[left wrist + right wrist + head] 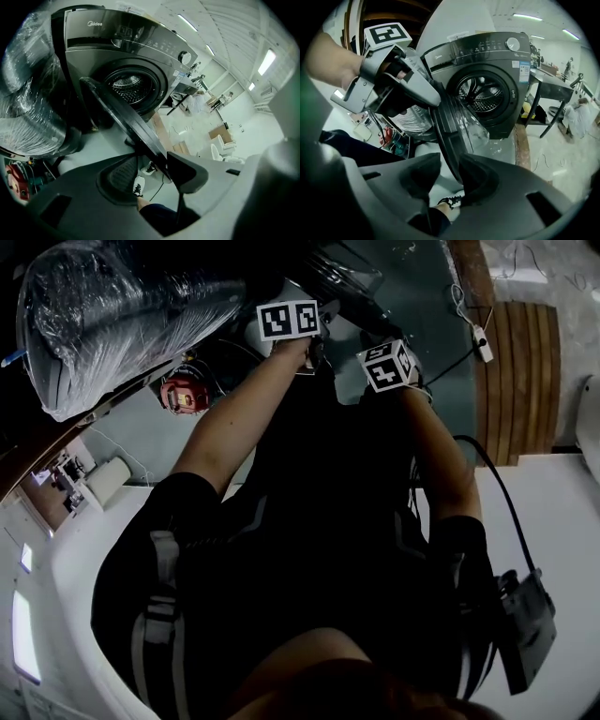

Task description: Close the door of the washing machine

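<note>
A dark grey front-loading washing machine (487,70) stands with its round drum opening (129,89) uncovered. Its door (452,126) is swung out and shows edge-on in both gripper views. In the left gripper view the door's rim (140,136) runs down between the jaws of my left gripper (152,176), which stand open on either side of it. My right gripper (450,178) is open too, with the door's lower edge in the gap. From the right gripper view, the left gripper (433,96) sits at the door's upper rim. Both marker cubes (289,320) (387,365) show in the head view.
A large plastic-wrapped bundle (112,315) lies left of the machine, with a red object (184,393) on the floor by it. Wooden planks (520,381) and a power strip (483,343) lie to the right. A black table (553,89) stands beside the machine. My shoe (138,185) is below the jaws.
</note>
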Motion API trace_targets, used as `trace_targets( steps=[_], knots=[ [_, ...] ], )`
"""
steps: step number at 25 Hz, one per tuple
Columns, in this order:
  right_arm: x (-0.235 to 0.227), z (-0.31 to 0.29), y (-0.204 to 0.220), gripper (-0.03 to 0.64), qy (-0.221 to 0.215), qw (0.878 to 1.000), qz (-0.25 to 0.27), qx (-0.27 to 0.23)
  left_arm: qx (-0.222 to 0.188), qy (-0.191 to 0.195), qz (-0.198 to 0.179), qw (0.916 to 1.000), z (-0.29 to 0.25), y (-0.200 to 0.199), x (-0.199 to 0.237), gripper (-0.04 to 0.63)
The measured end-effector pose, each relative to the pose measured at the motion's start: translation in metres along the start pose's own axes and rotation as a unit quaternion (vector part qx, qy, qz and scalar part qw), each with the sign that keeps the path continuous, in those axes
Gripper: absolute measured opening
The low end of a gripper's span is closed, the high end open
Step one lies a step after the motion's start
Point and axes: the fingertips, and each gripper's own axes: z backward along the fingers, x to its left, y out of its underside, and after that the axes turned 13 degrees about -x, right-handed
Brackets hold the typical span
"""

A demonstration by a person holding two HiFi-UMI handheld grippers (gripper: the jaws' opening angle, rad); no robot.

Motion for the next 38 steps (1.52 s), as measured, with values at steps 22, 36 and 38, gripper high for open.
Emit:
trace_targets(
  steps=[22, 36, 38],
  knots=[
    [-0.15, -0.038, -0.056, 0.126, 0.133, 0.991, 0.003, -0.003, 0.027, 0.017, -0.357, 0.9334, -0.022, -0.105, -0.009, 0.195],
    [-0.204, -0.057, -0.104, 0.142, 0.13, 0.991, 0.024, -0.027, 0.021, 0.058, -0.65, 0.7576, -0.05, -0.16, -0.02, 0.193],
    [-0.214, -0.061, -0.111, 0.146, 0.138, 0.99, 0.025, -0.036, 0.023, 0.079, -0.64, 0.7637, -0.059, -0.162, -0.025, 0.186]
  ],
)
